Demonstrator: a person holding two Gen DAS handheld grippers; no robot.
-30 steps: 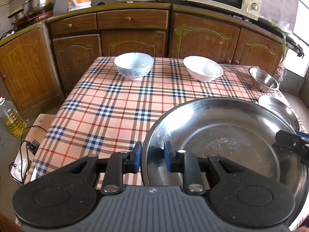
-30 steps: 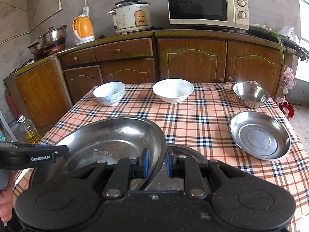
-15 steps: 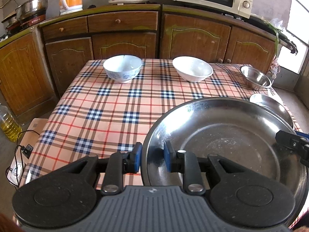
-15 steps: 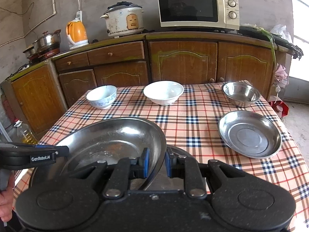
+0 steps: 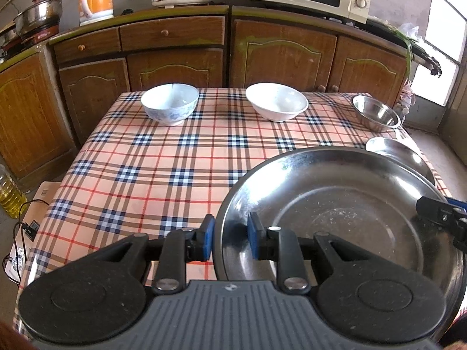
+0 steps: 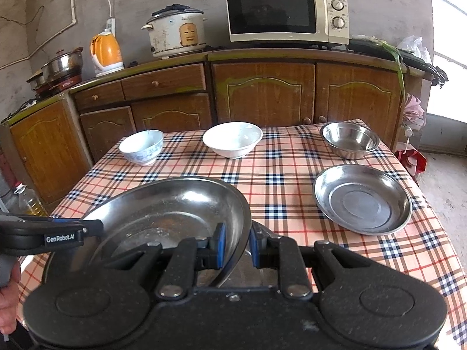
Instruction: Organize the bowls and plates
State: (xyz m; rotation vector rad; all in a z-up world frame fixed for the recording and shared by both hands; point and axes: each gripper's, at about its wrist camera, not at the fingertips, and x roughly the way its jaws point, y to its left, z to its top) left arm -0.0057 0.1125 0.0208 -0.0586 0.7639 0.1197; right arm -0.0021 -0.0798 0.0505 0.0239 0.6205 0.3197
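I have the large steel plate (image 5: 335, 218) gripped from both sides, raised and tilted above the near edge of the table (image 5: 151, 157), its right rim higher in the right wrist view. My left gripper (image 5: 229, 240) is clamped on the plate's left rim, one blue pad outside and one inside the dish. My right gripper (image 6: 235, 243) pinches the opposite rim the same way, with the metal edge running between its pads. Both grippers angle downward toward the tabletop. In the right wrist view, the left gripper reaches in from the left edge, and part of a hand (image 6: 8, 294) shows beneath it.

Under the raised plate, near the right gripper, something metallic shows, but I cannot tell what it is. A smaller steel plate (image 6: 362, 198) sits toward the right edge of the table, with a steel bowl (image 6: 350, 140) near the far right corner. Along the far edge stand a white bowl (image 6: 233, 143) in the middle and a blue-patterned bowl (image 6: 141, 145) toward the far left corner.
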